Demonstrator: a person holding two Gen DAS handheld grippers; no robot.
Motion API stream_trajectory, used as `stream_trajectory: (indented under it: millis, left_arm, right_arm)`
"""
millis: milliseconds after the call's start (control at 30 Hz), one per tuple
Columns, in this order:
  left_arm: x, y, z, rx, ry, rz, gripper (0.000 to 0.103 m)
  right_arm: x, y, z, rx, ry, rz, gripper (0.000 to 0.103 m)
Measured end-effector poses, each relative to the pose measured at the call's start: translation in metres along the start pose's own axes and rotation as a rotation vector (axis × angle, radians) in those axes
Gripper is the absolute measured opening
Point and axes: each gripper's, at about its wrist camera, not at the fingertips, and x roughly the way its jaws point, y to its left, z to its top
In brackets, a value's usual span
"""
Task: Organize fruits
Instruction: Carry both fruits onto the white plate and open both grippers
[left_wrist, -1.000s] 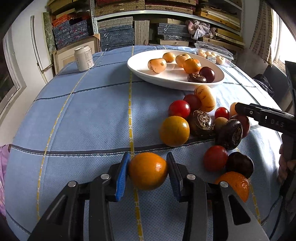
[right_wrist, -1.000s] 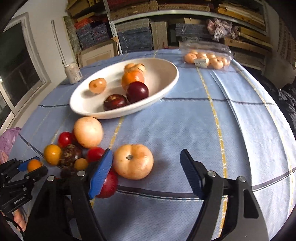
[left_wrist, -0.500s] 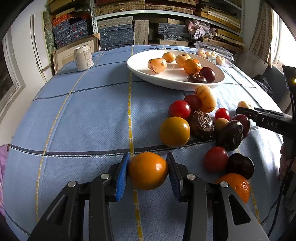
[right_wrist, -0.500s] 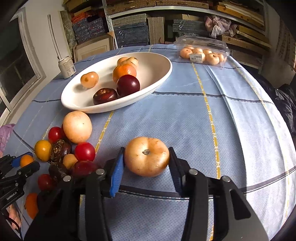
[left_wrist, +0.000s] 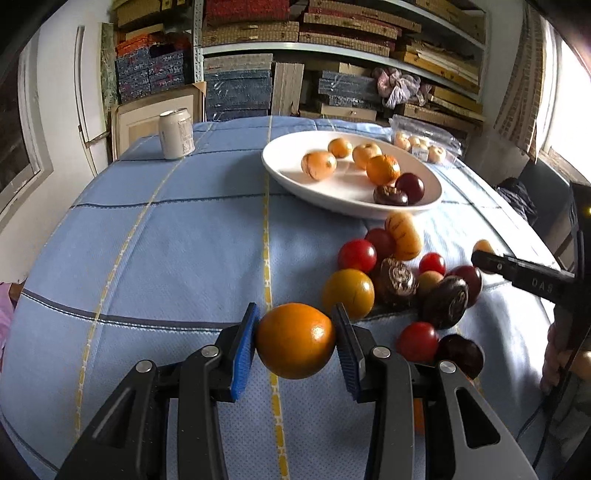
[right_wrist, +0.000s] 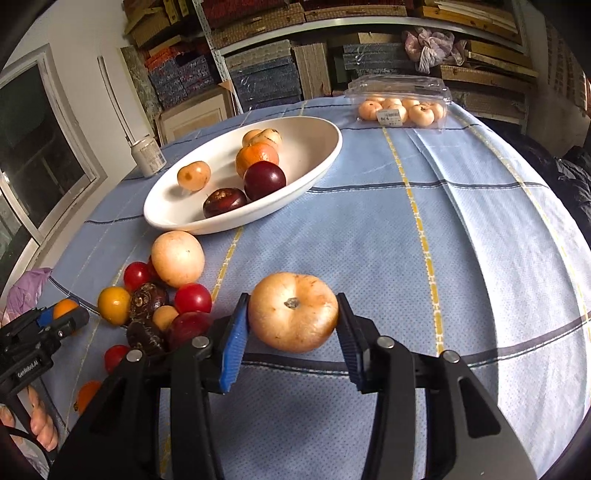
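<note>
My left gripper (left_wrist: 295, 341) is shut on an orange (left_wrist: 295, 340) and holds it above the blue cloth. My right gripper (right_wrist: 291, 314) is shut on a pale flat peach (right_wrist: 292, 312), lifted a little off the table. A white oval bowl (left_wrist: 295, 177) stands at the back with several fruits in it; it also shows in the right wrist view (right_wrist: 317, 155). A pile of loose fruits (left_wrist: 399, 280) lies on the cloth in front of the bowl, and shows at the left of the right wrist view (right_wrist: 159, 299).
A drinks can (left_wrist: 176, 133) stands at the back left. A clear plastic box of peaches (right_wrist: 400, 107) sits at the back right. Shelves of boxes stand behind the table. The right gripper's body (left_wrist: 532, 277) reaches in from the right.
My right gripper closed on the pale peach and lifted it. My left gripper raised the orange and moved it a little away from the pile.
</note>
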Motion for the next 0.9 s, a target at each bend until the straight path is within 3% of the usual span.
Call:
stream_trajectory:
  millis: [200,300,467,633,900]
  left_arm:
    - [-0.006,-0.002,0.046,0.018,-0.058,0.046,0.04]
    - [0.003,-0.008,0.085,0.031,-0.083,0.063,0.04]
    - [0.037,-0.025,0.124,0.033,-0.085,0.066,0.04]
    - [0.082,-0.039,0.136,0.039,-0.025,0.053,0.04]
    - [0.114,-0.043,0.128,0.078,0.012,0.065,0.04]
  right_arm:
    - [-0.014,0.007,0.022,0.006,-0.053,0.058,0.044]
    - [-0.024,0.022,0.055,-0.033,-0.112,0.058,0.044]
    - [-0.011,0.044,0.108,-0.069,-0.178,0.057,0.044]
    - [0.025,0.033,0.131,-0.014,-0.165,0.045,0.044]
    - [0.071,0.013,0.13,-0.019,-0.09,-0.018,0.044]
